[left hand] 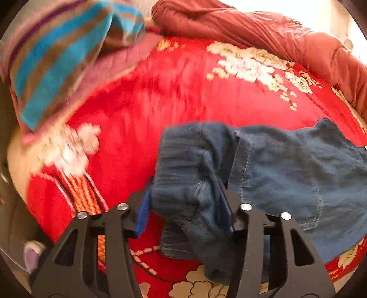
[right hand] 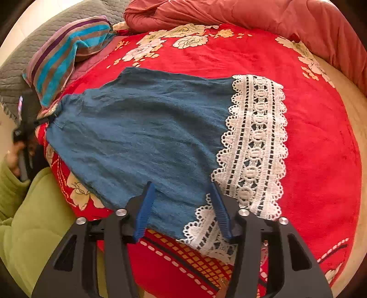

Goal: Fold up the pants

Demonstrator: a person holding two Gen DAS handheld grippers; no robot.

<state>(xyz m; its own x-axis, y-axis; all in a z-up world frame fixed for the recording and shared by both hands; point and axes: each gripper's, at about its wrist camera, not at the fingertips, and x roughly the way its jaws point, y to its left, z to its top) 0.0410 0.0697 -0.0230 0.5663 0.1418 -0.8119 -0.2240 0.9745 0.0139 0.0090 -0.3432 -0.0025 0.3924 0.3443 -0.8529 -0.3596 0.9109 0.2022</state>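
A: Two black grippers with blue ribbed pads work over one pair of blue crinkled cotton pants with white lace hems [right hand: 146, 137], which lies spread on a red plush blanket with cream flowers [right hand: 321, 160].

B: Where does the left gripper [left hand: 187, 206] stand?

A: At the left end of the pants, on the gathered waistband. Its jaws are about half closed, and the bunched blue cloth fills the gap between the pads and hangs down in front of them. That view is blurred, so I take it as a grip on the cloth.

B: And the right gripper [right hand: 181, 206]?

A: At the near edge, close to the white lace hem. Its jaws stand about half open, one pad over plain blue cloth, the other over lace; whether they press on anything I cannot tell.

B: Any containers?

A: None that I can see. At the far left lies a cushion striped in turquoise, brown and purple [right hand: 66, 55]; a rust-red quilt [right hand: 229, 13] is heaped along the far side. A green sleeve [right hand: 27, 206] shows near left.
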